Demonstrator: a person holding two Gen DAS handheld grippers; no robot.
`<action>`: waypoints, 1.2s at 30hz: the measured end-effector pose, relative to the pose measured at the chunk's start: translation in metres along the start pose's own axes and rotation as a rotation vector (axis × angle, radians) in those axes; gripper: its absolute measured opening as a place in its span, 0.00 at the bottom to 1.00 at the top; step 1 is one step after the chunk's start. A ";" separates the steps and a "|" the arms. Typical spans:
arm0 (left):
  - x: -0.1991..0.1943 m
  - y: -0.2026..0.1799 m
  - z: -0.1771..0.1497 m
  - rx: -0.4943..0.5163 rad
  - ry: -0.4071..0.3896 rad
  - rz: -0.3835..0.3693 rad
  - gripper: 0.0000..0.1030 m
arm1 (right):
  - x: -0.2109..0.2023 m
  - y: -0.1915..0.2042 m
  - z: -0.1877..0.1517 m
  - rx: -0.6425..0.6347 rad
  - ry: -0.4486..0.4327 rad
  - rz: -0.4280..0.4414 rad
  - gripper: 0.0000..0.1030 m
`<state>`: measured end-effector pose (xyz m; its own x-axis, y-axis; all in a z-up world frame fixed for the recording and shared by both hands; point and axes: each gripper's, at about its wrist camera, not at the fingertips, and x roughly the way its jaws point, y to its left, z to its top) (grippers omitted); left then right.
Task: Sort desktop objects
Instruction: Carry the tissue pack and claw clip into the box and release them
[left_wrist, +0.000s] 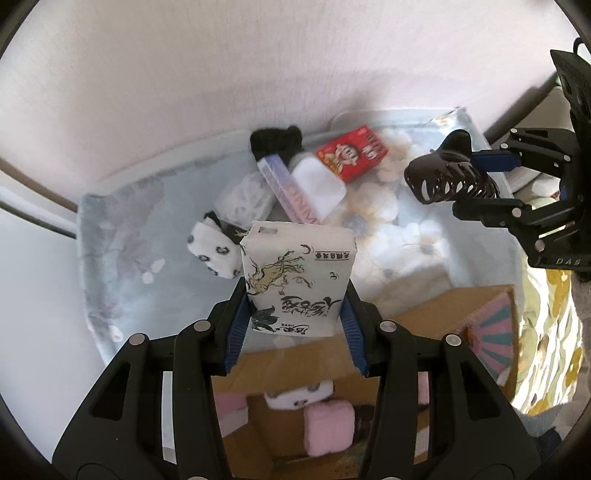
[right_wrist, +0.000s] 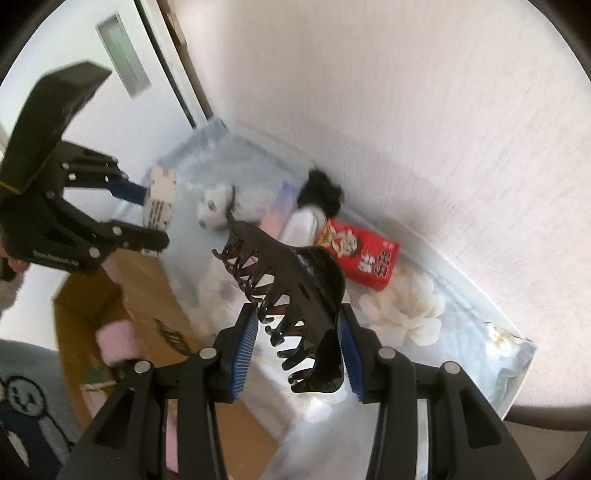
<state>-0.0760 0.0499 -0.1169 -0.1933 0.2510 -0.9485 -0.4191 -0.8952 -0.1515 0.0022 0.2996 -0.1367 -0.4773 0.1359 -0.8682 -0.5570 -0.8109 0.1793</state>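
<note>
My left gripper (left_wrist: 295, 295) is shut on a white tissue pack (left_wrist: 295, 273) printed with ink drawings and holds it upright above the table, over the near edge of a cardboard box (left_wrist: 424, 314). My right gripper (right_wrist: 297, 317) is shut on a black hair claw clip (right_wrist: 295, 288) and holds it in the air, teeth to the left. In the left wrist view that clip (left_wrist: 443, 177) and the right gripper (left_wrist: 476, 184) hang at the upper right. The right wrist view shows the left gripper (right_wrist: 147, 216) with the tissue pack (right_wrist: 160, 199) at the left.
On the pale blue flowered tablecloth (left_wrist: 122, 240) by the wall lie a red box (left_wrist: 352, 153), a black fluffy item (left_wrist: 275, 142), a white pack (left_wrist: 319, 184), a striped purple box (left_wrist: 288, 188) and a panda-print roll (left_wrist: 214, 251). The cardboard box holds pink soft items (left_wrist: 328, 428).
</note>
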 end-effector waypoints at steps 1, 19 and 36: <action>-0.006 -0.003 -0.001 0.009 -0.013 0.001 0.42 | -0.007 0.000 0.001 0.010 -0.012 0.001 0.39; -0.037 -0.020 -0.100 0.050 -0.061 -0.068 0.42 | -0.045 0.122 -0.062 0.111 -0.035 -0.049 0.39; 0.023 -0.018 -0.149 -0.023 0.098 -0.124 0.42 | -0.003 0.150 -0.114 0.291 0.041 -0.038 0.39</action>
<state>0.0594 0.0166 -0.1773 -0.0531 0.3241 -0.9445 -0.4137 -0.8680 -0.2746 -0.0027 0.1126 -0.1597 -0.4279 0.1351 -0.8937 -0.7481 -0.6077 0.2664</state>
